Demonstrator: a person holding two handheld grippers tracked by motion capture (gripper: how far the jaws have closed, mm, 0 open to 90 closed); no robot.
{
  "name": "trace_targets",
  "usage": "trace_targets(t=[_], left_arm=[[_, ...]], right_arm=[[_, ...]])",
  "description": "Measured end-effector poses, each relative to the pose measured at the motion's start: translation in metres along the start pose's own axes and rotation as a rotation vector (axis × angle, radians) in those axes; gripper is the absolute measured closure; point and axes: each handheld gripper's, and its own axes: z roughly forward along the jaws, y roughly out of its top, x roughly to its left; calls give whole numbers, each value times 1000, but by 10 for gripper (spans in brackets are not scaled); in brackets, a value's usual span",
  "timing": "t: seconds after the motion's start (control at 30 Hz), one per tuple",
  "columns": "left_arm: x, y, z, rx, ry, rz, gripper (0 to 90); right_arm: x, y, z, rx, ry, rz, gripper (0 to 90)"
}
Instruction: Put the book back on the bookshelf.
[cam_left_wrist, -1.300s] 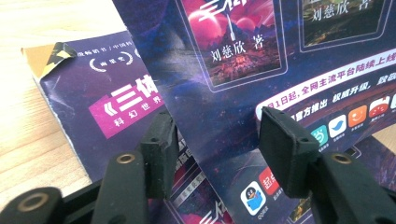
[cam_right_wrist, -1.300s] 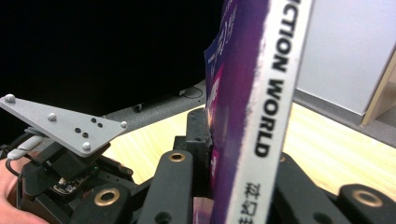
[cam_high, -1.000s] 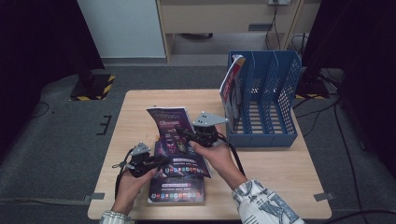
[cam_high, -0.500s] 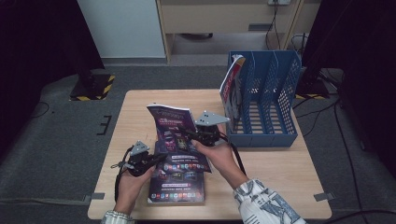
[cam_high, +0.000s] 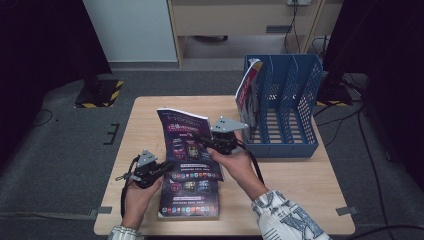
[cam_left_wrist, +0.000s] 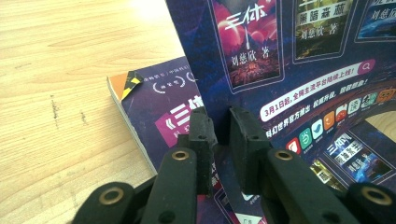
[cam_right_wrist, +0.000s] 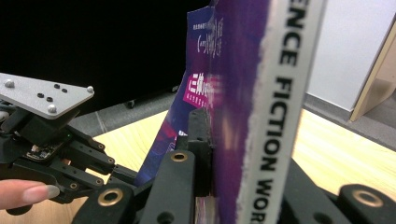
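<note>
We hold the upper magazine with both grippers: the right gripper is closed on its spine edge, and the left gripper has just been closing its jaws on the opposite edge. The magazine rises tilted between them, above a second magazine lying flat on the table. Its long axis runs across both jaws, and the blue file rack is nearer to our right hand.
</note>
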Motion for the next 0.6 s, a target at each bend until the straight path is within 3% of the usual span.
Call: trace_targets(t=[0.43, 0.6], left_arm=[[2, 4, -10, -38, 63, 25, 800], [6, 3, -13, -40, 63, 31, 803]], right_arm=[[0, 11, 0, -6, 21, -4, 793], [1, 12, 3, -18, 42, -9, 787]])
